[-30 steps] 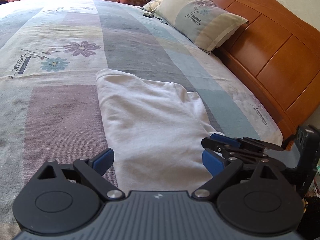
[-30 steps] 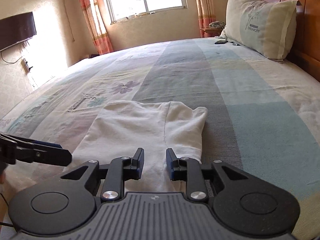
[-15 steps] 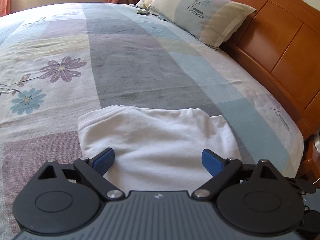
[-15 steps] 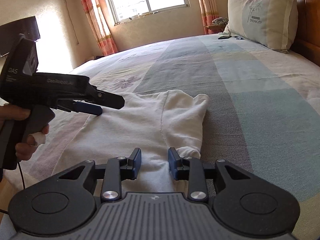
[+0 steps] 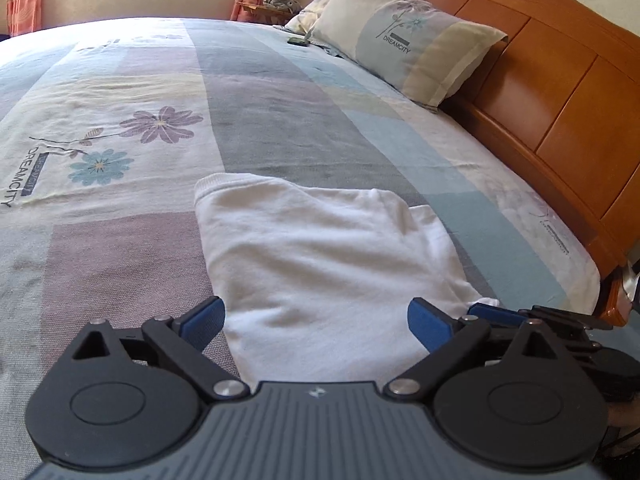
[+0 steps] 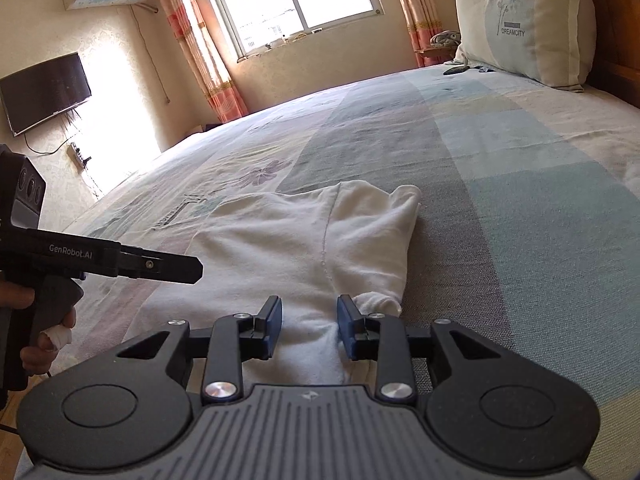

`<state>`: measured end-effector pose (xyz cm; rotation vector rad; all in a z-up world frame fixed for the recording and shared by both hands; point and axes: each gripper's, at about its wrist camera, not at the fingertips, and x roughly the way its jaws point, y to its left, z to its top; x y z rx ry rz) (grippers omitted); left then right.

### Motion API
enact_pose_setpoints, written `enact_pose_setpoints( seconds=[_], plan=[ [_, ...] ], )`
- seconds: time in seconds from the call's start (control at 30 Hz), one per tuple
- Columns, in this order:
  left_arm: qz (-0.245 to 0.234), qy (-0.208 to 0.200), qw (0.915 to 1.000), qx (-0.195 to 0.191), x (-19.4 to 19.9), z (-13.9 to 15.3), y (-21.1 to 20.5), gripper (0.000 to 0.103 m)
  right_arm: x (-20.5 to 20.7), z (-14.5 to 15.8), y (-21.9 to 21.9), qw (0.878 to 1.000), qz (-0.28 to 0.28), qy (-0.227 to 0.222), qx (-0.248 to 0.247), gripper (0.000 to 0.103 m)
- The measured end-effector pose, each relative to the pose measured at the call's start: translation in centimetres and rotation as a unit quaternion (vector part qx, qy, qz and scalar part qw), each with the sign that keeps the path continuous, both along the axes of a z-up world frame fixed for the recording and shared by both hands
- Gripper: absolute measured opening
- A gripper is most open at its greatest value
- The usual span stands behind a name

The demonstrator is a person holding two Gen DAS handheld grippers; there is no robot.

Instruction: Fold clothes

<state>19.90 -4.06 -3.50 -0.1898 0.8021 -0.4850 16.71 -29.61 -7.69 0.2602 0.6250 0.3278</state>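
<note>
Garment [image 5: 320, 264] on bed [image 5: 280, 112], before pillow [image 5: 404, 36]

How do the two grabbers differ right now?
The left gripper has its jaws spread wide, with nothing pinched between them. The right gripper has its jaws much narrower, with a fold of the white shirt lying in the gap, apparently not pinched. Both hover low over the shirt's near edge and have blue pads.

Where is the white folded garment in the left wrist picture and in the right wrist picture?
Left wrist: white garment lies at centre, reaching down between the gripper's fingers.
Right wrist: white garment lies at centre, slightly left.
Shared landmark: the DREAMCITY pillow, upper right in both.
</note>
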Motion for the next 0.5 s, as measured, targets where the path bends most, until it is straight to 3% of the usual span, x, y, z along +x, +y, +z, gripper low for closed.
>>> enact_pose_setpoints(
  seconds=[0.1, 0.17, 0.27, 0.4, 0.5],
  plan=[
    [-0.008, 0.008, 0.9984, -0.055, -0.3, -0.4, 0.3, 0.098, -0.3, 1.5, 1.6, 0.999, -0.013, -0.006, -0.035, 0.044],
    [-0.007, 0.028, 0.9973, -0.068, -0.4, -1.7, 0.1, 0.098, -0.7, 2.1, 2.9, 0.997, -0.007, -0.019, -0.071, 0.057],
    [0.015, 0.022, 0.9961, -0.084, -1.6, -2.3, 0.7, 0.098, -0.8, 1.6, 4.1, 0.994, 0.0, -0.003, -0.107, 0.06],
    [0.035, 0.022, 0.9948, -0.094, -2.2, -1.2, 3.0, 0.098, -1.8, 2.0, 2.3, 0.998, -0.012, 0.016, -0.058, 0.063],
    [0.065, 0.037, 0.9921, -0.101, -1.9, -1.4, 5.1, 0.098, -1.7, 3.2, 0.0, 1.0, -0.025, 0.019, -0.005, 0.09]
  ],
)
